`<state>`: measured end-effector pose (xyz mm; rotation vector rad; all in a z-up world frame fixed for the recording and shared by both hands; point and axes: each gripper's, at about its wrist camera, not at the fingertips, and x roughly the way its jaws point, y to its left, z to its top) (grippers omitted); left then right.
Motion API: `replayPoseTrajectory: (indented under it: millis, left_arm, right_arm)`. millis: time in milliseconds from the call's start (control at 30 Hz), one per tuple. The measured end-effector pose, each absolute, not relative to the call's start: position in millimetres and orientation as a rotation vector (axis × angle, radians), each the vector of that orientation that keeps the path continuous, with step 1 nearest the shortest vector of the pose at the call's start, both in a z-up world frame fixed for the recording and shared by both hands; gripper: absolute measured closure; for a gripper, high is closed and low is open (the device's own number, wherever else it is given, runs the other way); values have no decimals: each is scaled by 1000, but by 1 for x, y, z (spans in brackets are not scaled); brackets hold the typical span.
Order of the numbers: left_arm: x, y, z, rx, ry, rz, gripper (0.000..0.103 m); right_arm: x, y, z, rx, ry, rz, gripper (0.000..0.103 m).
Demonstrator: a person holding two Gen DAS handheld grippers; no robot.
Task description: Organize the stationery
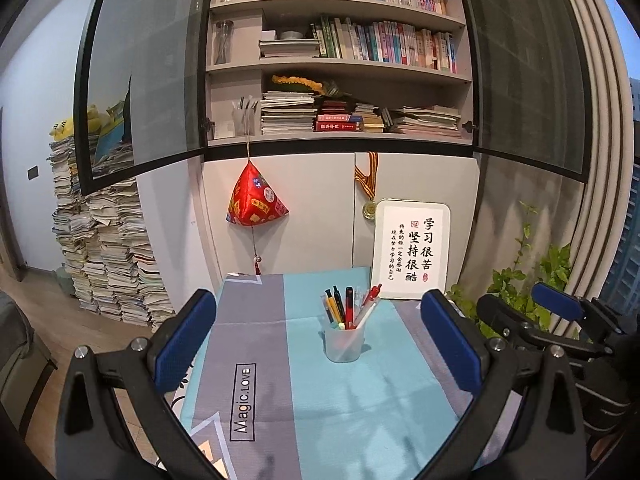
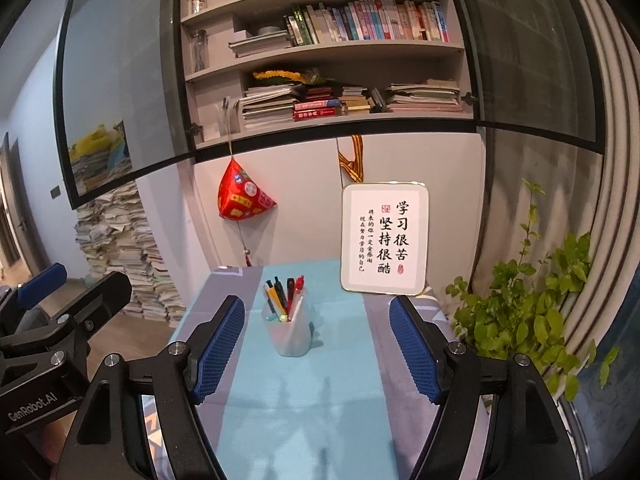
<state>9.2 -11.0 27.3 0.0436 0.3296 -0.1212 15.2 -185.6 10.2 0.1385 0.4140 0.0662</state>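
Bench (image 1: 400, 412): small, covered edge to edge by a cloth (image 1: 248, 344) in grey and light-blue bands, printed "Magic.LOVE" on a grey band at 8 o'clock. Standing on it: one translucent cup (image 1: 343, 344), upright near the centre, holding several pens (image 1: 349, 307); one white framed sign (image 1: 412, 252) with black calligraphy, upright at the far edge, 1 o'clock from the cup.

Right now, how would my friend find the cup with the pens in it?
Look at the table with the blue and grey cloth in front of the big bookshelf. Near its middle, in front of the white framed sign, stands a clear plastic cup. It is the only thing standing on the cloth that holds pens: red, black and yellow.
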Motion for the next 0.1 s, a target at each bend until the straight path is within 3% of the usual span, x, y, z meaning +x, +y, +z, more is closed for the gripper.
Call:
replayPoseTrajectory:
  millis: [100]
  left_arm:
    - [8,-12,27,47,330,-121,1]
  right_arm:
    - [14,-187,10,141,415,69,27]
